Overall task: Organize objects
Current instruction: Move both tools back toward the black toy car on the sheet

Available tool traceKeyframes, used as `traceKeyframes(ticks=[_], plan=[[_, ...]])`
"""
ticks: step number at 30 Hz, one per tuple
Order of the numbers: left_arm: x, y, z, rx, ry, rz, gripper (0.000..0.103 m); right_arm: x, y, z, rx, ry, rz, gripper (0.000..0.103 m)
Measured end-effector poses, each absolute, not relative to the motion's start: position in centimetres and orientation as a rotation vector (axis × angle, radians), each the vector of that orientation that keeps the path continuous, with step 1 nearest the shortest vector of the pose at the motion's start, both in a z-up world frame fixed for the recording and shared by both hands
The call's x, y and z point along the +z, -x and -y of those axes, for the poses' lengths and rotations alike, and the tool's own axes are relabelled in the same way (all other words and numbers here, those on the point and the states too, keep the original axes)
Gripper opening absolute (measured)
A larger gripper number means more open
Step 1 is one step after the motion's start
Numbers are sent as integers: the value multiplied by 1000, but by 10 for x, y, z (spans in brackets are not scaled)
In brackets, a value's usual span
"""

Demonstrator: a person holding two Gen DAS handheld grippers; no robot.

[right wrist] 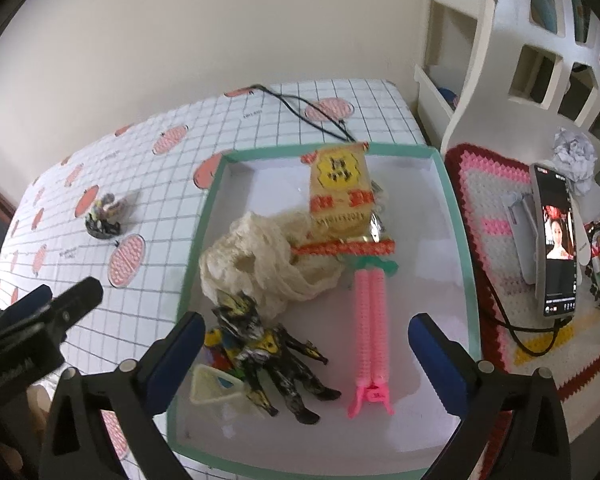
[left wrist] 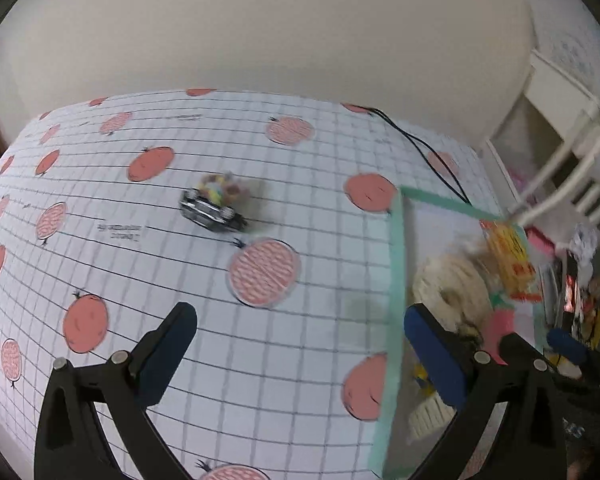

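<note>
Mostly done: the tray (right wrist: 454, 216) on the right holds a lantern ornament (right wrist: 340, 196), cream netting (right wrist: 260, 264), a dark action figure (right wrist: 272, 364) and a pink clip (right wrist: 370, 340). One small toy (left wrist: 216, 204) sits far left on the tablecloth (left wrist: 100, 240), not yet collected. Left gripper (left wrist: 300, 356) and right gripper (right wrist: 306, 356) both gape wide, holding nothing. The toy is blurred; a yellow bit under the figure is unclear.

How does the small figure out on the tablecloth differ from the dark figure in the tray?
The small figure stands upright on a round black base; the dark figure lies flat with no base. The small figure sits alone on the checked cloth, outside the tray; the dark figure is inside it, beside the cream netting. The small figure looks much smaller, though it is also farther away. Both are toy figures, and neither is held.
</note>
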State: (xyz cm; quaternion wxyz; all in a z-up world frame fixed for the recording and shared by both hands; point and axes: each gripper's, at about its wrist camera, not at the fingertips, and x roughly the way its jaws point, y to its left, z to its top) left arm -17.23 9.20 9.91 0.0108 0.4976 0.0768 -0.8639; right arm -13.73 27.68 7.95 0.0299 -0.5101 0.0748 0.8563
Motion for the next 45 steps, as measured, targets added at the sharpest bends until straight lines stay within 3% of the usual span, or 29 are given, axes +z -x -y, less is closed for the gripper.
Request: traceKeyframes(ticks=[18, 27, 45], plan=[[104, 208, 29, -2575, -1295, -459, 103, 112, 154, -202, 2892, 1380, -123, 102], [87, 222, 48, -2535, -1335, -548, 103, 110, 164, -170, 2936, 1374, -111, 86], [53, 241, 45, -2563, -1411, -594, 101, 101, 191, -137, 2960, 1332, -233, 80]])
